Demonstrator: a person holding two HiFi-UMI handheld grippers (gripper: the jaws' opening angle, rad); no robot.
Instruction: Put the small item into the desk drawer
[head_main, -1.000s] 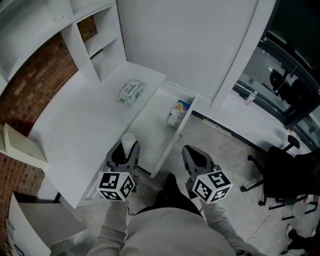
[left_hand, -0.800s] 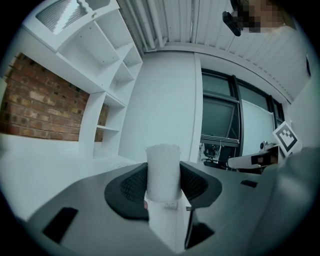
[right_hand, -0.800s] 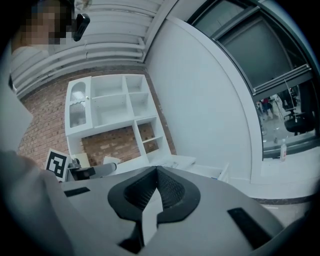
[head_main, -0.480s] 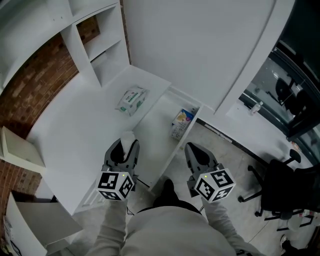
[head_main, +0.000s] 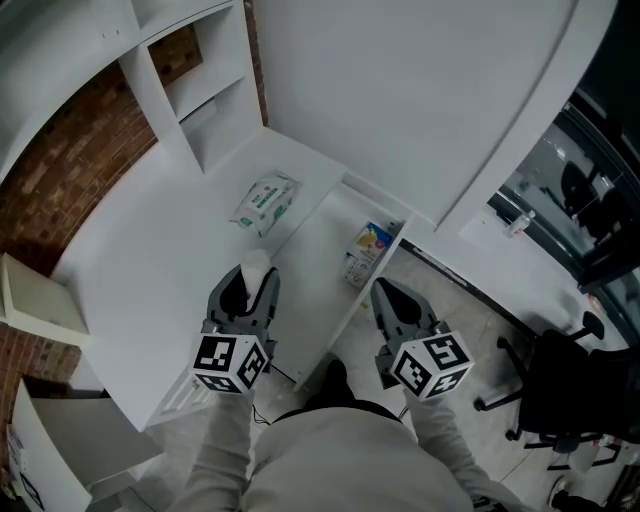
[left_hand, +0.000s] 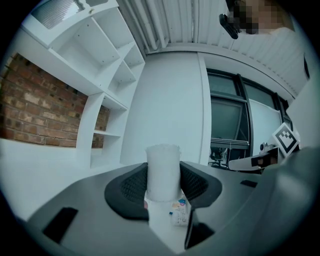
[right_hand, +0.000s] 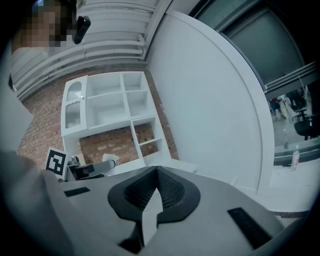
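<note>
- The white desk (head_main: 150, 260) fills the left of the head view. A brick wall (head_main: 70, 150) and a white shelf unit (head_main: 190, 80) close off its back edge, and a tall white wall panel (head_main: 400, 100) stands past its far right corner.
- The desk drawer (head_main: 315, 245) stands pulled out along the desk's right edge. Its white bottom is mostly bare, and its outer rim borders the grey floor (head_main: 460, 310).
- The floor to the right of the drawer gives open room. A black office chair (head_main: 570, 380) stands well apart from the drawer, at the far right.
- The left tool (head_main: 250, 285) hangs over the strip of desk just beside the drawer's inner rim, near the desk's front right corner. Its pads press on the small item from both sides.
- The right tool (head_main: 386, 290) hangs over the floor just outside the drawer's outer rim. Its jaws are together with nothing between them, as the right gripper view shows (right_hand: 156, 187).
- A pack of wipes (head_main: 265, 200) lies on the desk near the right edge, beyond the left tool.
- A small printed carton (head_main: 364, 255) stands in the drawer against its outer rim, towards the far end.
- The small item (head_main: 255, 265), a white cylinder, stands upright in the left tool (left_hand: 162, 186). Its top rises above the pads (left_hand: 131, 186). It is above the desk, not in the drawer.
</note>
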